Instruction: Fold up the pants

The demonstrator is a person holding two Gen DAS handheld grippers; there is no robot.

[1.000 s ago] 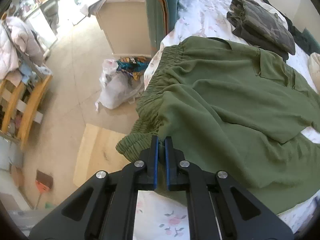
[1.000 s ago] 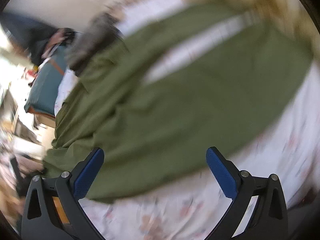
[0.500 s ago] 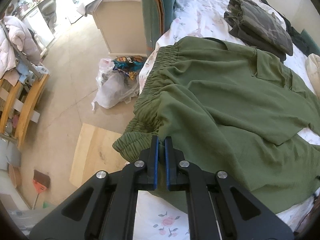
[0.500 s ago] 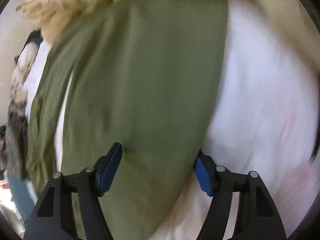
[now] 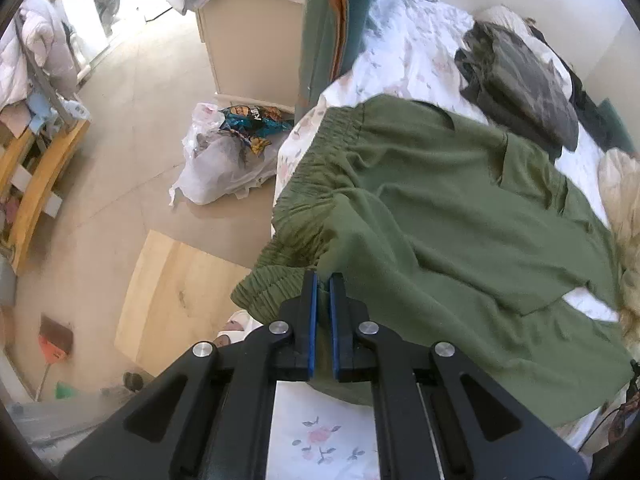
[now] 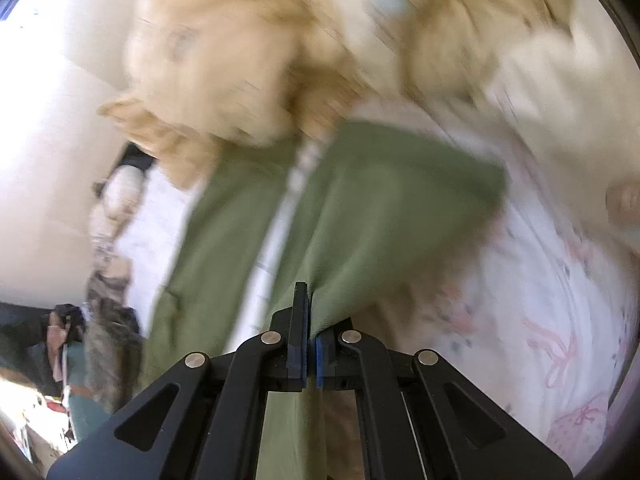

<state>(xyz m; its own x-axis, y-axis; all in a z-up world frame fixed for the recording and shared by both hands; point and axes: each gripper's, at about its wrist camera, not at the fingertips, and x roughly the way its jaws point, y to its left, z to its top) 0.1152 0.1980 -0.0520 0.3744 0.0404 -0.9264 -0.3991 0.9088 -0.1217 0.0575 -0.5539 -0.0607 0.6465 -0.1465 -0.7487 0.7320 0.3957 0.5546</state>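
The pants (image 5: 460,216) were spread on the bed (image 5: 408,60), waistband at its edge; folded clothes (image 5: 520,84) were stacked behind them.

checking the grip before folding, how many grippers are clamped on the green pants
2: the left gripper is clamped at the waistband of the green pants; the right gripper is clamped on a leg edge.

Green pants (image 5: 460,216) spread, both ends pinched.

Black left gripper (image 5: 323,280), right gripper (image 6: 309,292), blue-lined jaws, silver screws
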